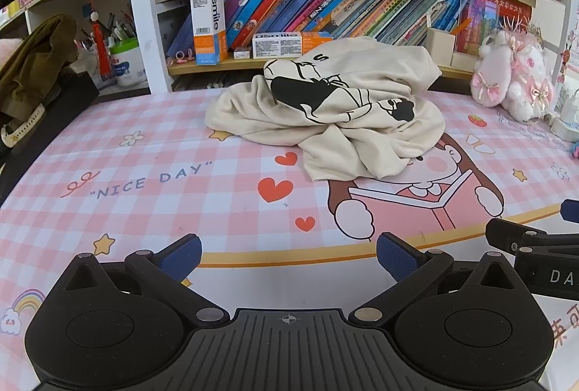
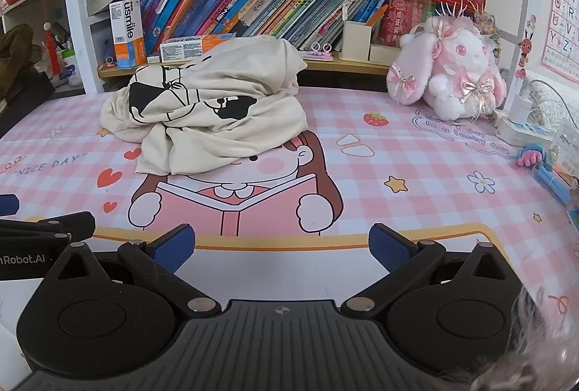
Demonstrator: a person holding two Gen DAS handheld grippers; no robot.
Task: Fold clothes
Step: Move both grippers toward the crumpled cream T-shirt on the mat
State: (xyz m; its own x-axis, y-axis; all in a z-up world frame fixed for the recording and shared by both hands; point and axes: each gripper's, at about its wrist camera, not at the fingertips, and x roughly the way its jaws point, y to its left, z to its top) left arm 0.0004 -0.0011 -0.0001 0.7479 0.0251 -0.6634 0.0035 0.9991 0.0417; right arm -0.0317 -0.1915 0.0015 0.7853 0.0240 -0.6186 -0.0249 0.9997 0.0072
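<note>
Blue pads are fitted to the black fingers of both grippers. The left gripper [image 1: 288, 255] is held low over the near edge of the mat [image 1: 144, 181] with its fingers spread wide and nothing between them. The right gripper [image 2: 281, 248] is held in the same way, fingers wide apart and empty, above the mat's orange border. The two grippers are positioned side by side: part of the right one is seen at the right edge of the left wrist view, and part of the left one at the left edge of the right wrist view.

The mat is printed with a pink and white check, hearts, stars, the words "NICE DAY" and a cartoon girl reading a book. The shirt [image 1: 336, 109], cream with a black cartoon print, is found in a crumpled, unfolded heap toward the far side of the mat, partly over the girl's head and well apart from both grippers.

Behind the shirt, a bookshelf [image 2: 253, 7] is filled with leaning books, and two white and orange boxes [image 1: 208, 24] are placed at its left. A pink and white plush rabbit [image 2: 448, 72] is seated at the far right of the mat, near a power strip [image 2: 521, 128].
</note>
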